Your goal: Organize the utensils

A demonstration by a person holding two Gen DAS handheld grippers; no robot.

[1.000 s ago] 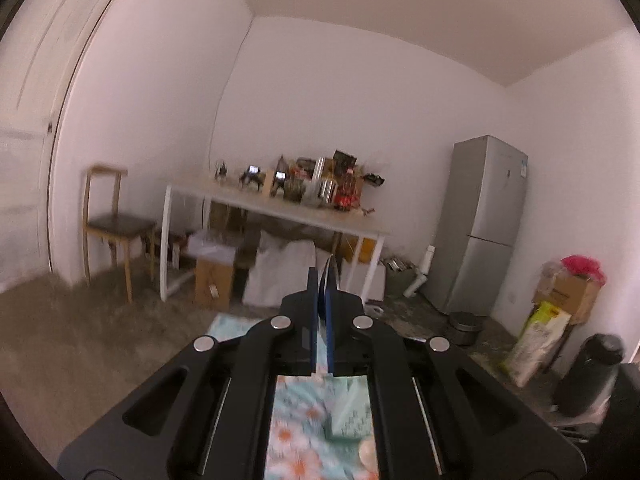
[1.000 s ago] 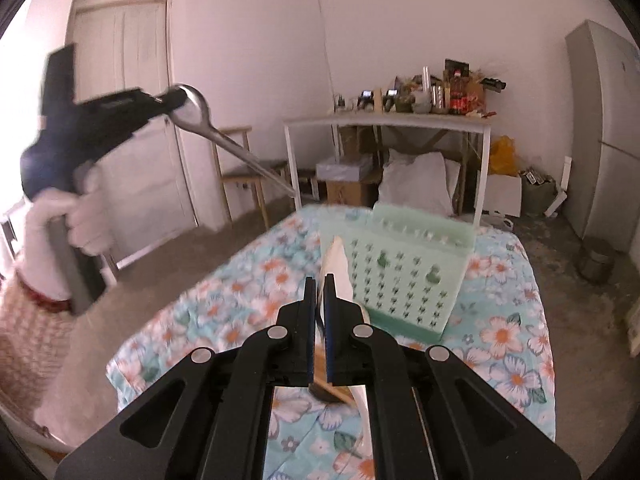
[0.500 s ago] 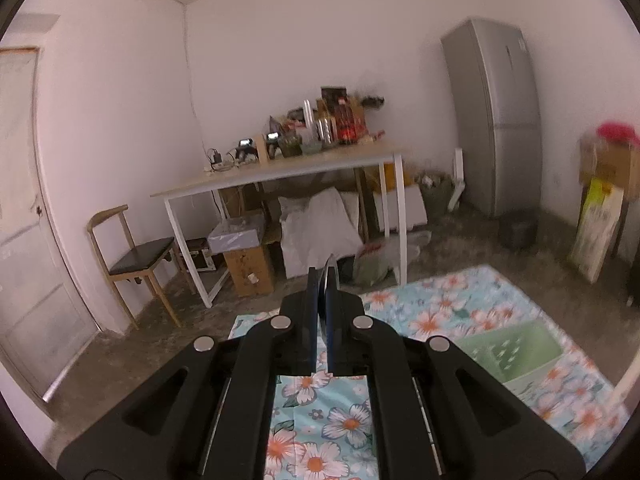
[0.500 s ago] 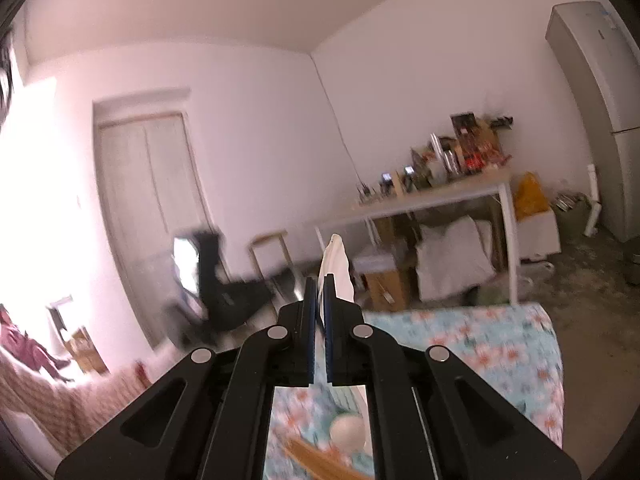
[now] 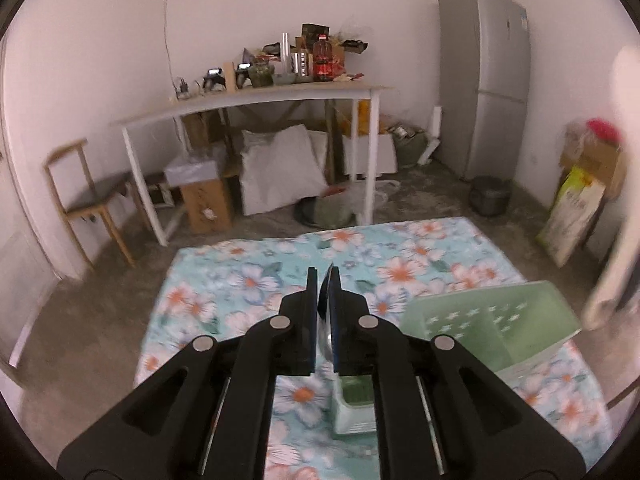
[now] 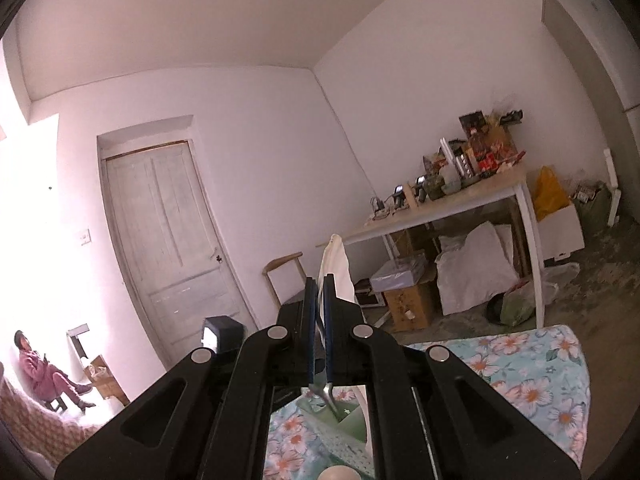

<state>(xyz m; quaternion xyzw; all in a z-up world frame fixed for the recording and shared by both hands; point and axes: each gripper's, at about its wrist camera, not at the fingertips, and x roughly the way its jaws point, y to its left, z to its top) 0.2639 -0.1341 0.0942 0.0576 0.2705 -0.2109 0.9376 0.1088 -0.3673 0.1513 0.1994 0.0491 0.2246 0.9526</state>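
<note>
My left gripper (image 5: 324,280) is shut on a metal spoon (image 5: 326,336), its bowl showing between the fingers above the floral tablecloth (image 5: 248,280). A pale green perforated basket (image 5: 492,328) stands on the cloth to the right of it. My right gripper (image 6: 319,284) is shut on a white spatula (image 6: 338,264) whose blade sticks up past the fingertips. It shows blurred at the right edge of the left wrist view (image 5: 624,184). Below the right gripper a metal utensil handle (image 6: 330,394) leans in the green basket (image 6: 348,424).
A white table (image 5: 256,96) loaded with bottles stands against the far wall, with a wooden chair (image 5: 88,196) to its left and a grey fridge (image 5: 484,80) to its right. Boxes and bags lie beneath. A door (image 6: 168,240) and a seated person (image 6: 44,372) are at left.
The left gripper has tilted down and come over the cloth next to the basket. The right gripper has lifted and tilted up, so its view swung from the basket towards the wall and door.
</note>
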